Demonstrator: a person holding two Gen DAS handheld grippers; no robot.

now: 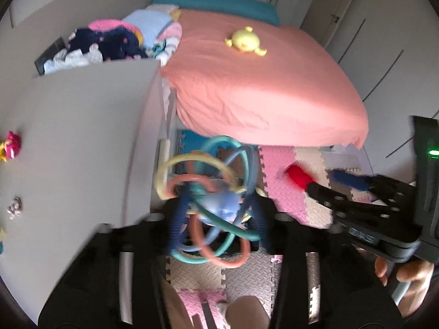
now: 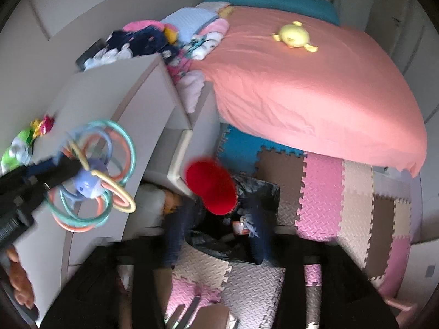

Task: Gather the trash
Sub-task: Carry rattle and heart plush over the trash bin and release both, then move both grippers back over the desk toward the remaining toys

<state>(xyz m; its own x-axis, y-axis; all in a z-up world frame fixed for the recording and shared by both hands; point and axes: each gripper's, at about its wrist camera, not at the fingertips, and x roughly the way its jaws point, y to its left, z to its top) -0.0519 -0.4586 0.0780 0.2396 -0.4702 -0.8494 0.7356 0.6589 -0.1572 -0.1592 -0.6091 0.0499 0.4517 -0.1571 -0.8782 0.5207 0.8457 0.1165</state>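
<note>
left wrist view: the left gripper [image 1: 219, 219] has its blue fingers [image 1: 177, 224] parted about halfway, and a ring toy [image 1: 211, 192] sits between them; blur hides whether the pads press on it, so a grip cannot be told. the ring toy is a tangle of thin loops in teal, orange, pale yellow and blue around a lilac core. it hangs over the foam mat floor [image 1: 285, 192], just right of a white cabinet [image 1: 82, 137].

right wrist view: the right gripper [image 2: 216, 224] also stands about half open, with a red round thing [image 2: 211, 187] at the far end of its blurred fingers [image 2: 172, 235]; contact cannot be told. beneath it a black trash bag [image 2: 258, 192] lies open on the floor with scraps inside, near the cabinet's foot. farther off is a bed with a salmon-pink sheet [image 2: 315, 90], a yellow plush toy [image 2: 295, 37] on top, and heaped clothes [image 2: 148, 38] to the left.
</note>
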